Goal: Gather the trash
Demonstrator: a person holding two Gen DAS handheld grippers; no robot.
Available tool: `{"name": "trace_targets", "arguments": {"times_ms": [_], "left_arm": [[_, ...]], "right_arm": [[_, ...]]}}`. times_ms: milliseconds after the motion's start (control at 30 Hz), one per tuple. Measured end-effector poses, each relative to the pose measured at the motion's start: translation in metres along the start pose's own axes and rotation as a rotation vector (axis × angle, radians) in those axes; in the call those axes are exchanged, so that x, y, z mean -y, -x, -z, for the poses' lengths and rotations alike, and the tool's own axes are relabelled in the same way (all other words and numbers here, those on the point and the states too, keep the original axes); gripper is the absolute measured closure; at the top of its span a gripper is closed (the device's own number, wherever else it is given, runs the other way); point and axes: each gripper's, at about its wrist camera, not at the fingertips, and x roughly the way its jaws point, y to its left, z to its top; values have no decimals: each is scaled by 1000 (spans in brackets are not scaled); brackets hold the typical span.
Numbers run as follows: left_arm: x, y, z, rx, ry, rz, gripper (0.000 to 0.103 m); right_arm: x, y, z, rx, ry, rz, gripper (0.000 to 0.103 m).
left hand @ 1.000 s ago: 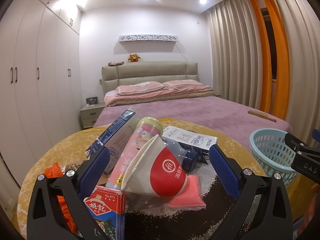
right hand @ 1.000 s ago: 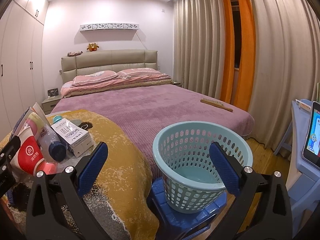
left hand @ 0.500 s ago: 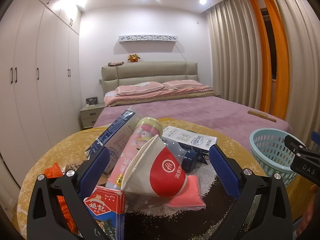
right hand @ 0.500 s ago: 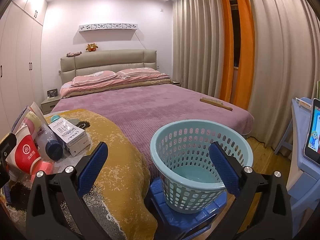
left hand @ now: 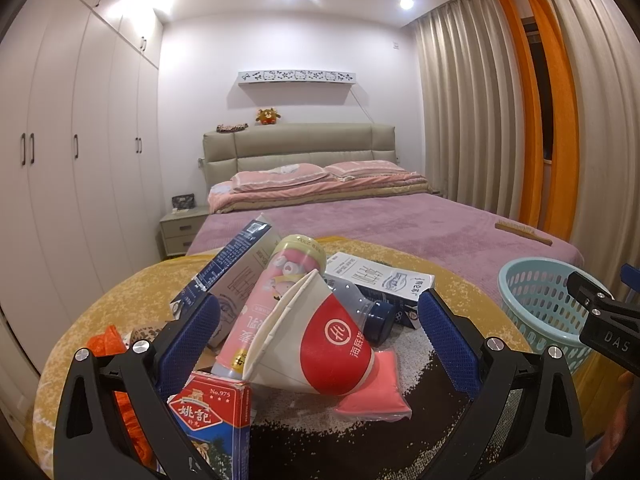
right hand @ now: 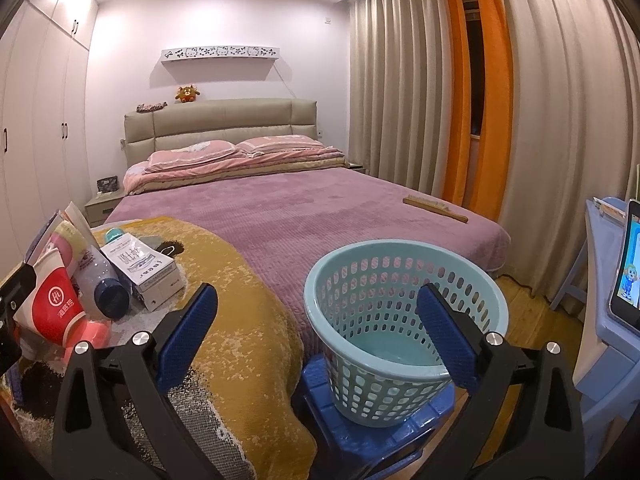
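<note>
A pile of trash lies on a yellow-covered round table (left hand: 100, 312): a crushed red-and-white paper cup (left hand: 320, 340), a pink can (left hand: 272, 296), a blue-capped plastic bottle (left hand: 368, 312), a white box (left hand: 380, 280), a blue carton (left hand: 232, 264), a red card box (left hand: 212, 412) and a pink packet (left hand: 376, 392). My left gripper (left hand: 316, 332) is open around the cup, not touching. My right gripper (right hand: 316, 328) is open and empty, in front of the light-blue basket (right hand: 400, 320). The pile also shows in the right wrist view (right hand: 80, 280).
The basket stands on a blue stool (right hand: 360, 440) between the table and the purple bed (right hand: 320, 216). An orange item (left hand: 108, 340) lies at the table's left. A blue desk with a lit tablet (right hand: 628, 268) is on the right. A wooden brush (right hand: 436, 210) lies on the bed.
The right gripper's view has shifted slightly, so the basket sits a little more central and closer. The left gripper and the trash pile have not moved.
</note>
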Motion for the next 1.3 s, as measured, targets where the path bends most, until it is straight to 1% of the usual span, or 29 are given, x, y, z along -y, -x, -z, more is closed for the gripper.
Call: {"name": "trace_targets", "arguments": {"times_ms": [233, 367, 400, 533, 567, 600, 667, 700, 767, 900, 1000, 1067, 1100, 1133, 1267, 1300], "left_arm": [[-2, 0, 0, 2, 3, 7, 7], [-5, 4, -1, -5, 17, 25, 7], [-7, 7, 0, -11, 21, 33, 7], [-22, 22, -1, -41, 44, 49, 7], [-30, 26, -2, -50, 62, 54, 7], [-40, 30, -3, -54, 78, 51, 7], [-59, 37, -4, -63, 100, 25, 7], [-72, 40, -5, -74, 115, 10, 7], [-94, 42, -5, -104, 148, -23, 7], [-147, 39, 0, -176, 224, -113, 7], [-180, 27, 8, -257, 270, -131, 7], [-192, 15, 15, -325, 288, -108, 7], [-195, 10, 19, -356, 299, -83, 7], [-199, 5, 22, -376, 310, -64, 7], [-209, -16, 39, -468, 393, 31, 7], [-208, -20, 42, -473, 406, 51, 8]], "right_arm": [[-5, 0, 1, -10, 7, -23, 13], [-15, 3, 1, -17, 25, -48, 21], [-18, 4, 1, -16, 32, -55, 21], [-33, 10, 1, -20, 59, -88, 32], [-37, 11, 2, -26, 67, -108, 40], [-41, 12, 2, -32, 73, -125, 45], [-53, 13, 2, -50, 91, -162, 57], [-57, 14, 2, -54, 96, -175, 59], [-69, 19, 3, -59, 104, -210, 59], [-92, 25, 3, -69, 129, -259, 59], [-109, 29, 5, -92, 150, -309, 58], [-123, 31, 7, -115, 163, -350, 44], [-129, 32, 8, -127, 162, -375, 41], [-137, 35, 10, -137, 163, -403, 40], [-169, 47, 19, -157, 211, -470, 39], [-177, 52, 21, -159, 225, -484, 39]]}}
